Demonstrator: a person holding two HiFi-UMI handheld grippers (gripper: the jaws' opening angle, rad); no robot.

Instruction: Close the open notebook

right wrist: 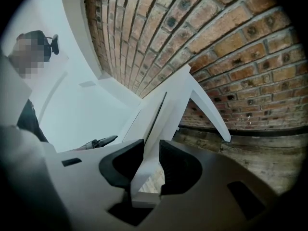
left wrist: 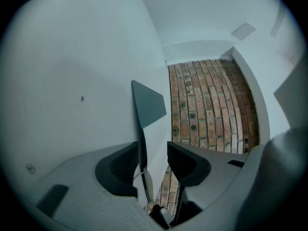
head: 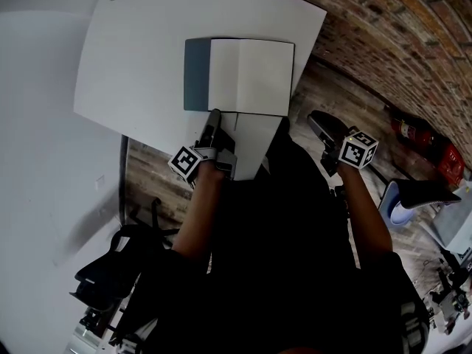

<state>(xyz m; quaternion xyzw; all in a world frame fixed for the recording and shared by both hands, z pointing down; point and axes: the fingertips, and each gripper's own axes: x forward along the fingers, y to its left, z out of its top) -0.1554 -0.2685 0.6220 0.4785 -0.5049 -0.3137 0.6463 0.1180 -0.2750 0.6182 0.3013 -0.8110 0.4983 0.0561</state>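
Observation:
The notebook lies on the white table, a white page facing up and a grey-blue cover strip showing along its left side. My left gripper is at the notebook's near edge. In the left gripper view its jaws stand apart around the thin grey-blue cover edge, which lies close to the left pad with a clear gap on the right. My right gripper hangs off the table's right side over the floor, open. Only the table's white edge shows through its gap.
A brick wall runs behind and to the right of the table. A red object and a blue-and-white container sit on the wooden floor at right. Black gear lies at lower left. A person stands beyond the table.

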